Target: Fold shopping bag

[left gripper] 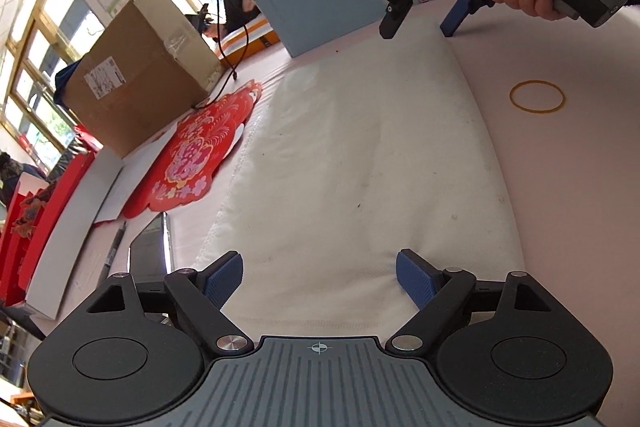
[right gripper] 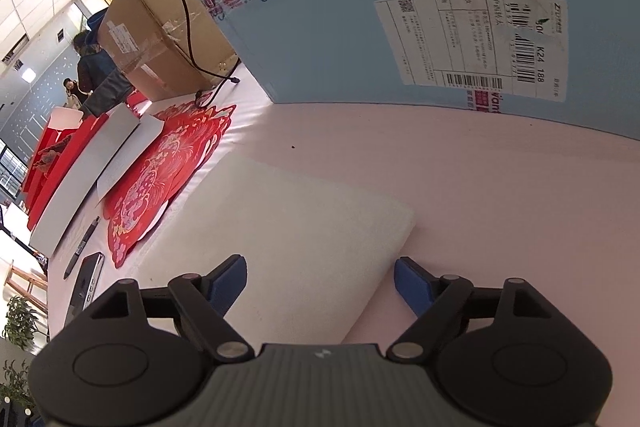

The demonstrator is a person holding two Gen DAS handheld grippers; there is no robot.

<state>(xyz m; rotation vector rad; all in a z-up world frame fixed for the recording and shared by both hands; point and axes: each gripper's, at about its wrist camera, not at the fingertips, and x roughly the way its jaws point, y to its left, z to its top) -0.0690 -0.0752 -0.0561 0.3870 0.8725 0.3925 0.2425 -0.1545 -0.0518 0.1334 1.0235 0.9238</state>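
Note:
The white fabric shopping bag [left gripper: 360, 155] lies flat as a folded rectangle on the pink table [left gripper: 580, 187]. My left gripper [left gripper: 320, 275] hovers over its near edge, blue pads wide apart and nothing between them. At the bag's far right corner a hand holds my right gripper [left gripper: 420, 25], fingers spread and pointing down at the cloth. In the right wrist view the bag [right gripper: 288, 227] fills the middle. There my right gripper [right gripper: 320, 279] is open and straddles the bag's right edge, with no pad pressing on it.
A yellow rubber band [left gripper: 537, 96] lies right of the bag. A light blue carton [right gripper: 400, 7] stands close behind it, a brown box [left gripper: 140, 79] to the left. Red paper decoration [left gripper: 192, 155], phone [left gripper: 150, 251], pen [left gripper: 112, 251] and black cable [left gripper: 224, 39] lie left.

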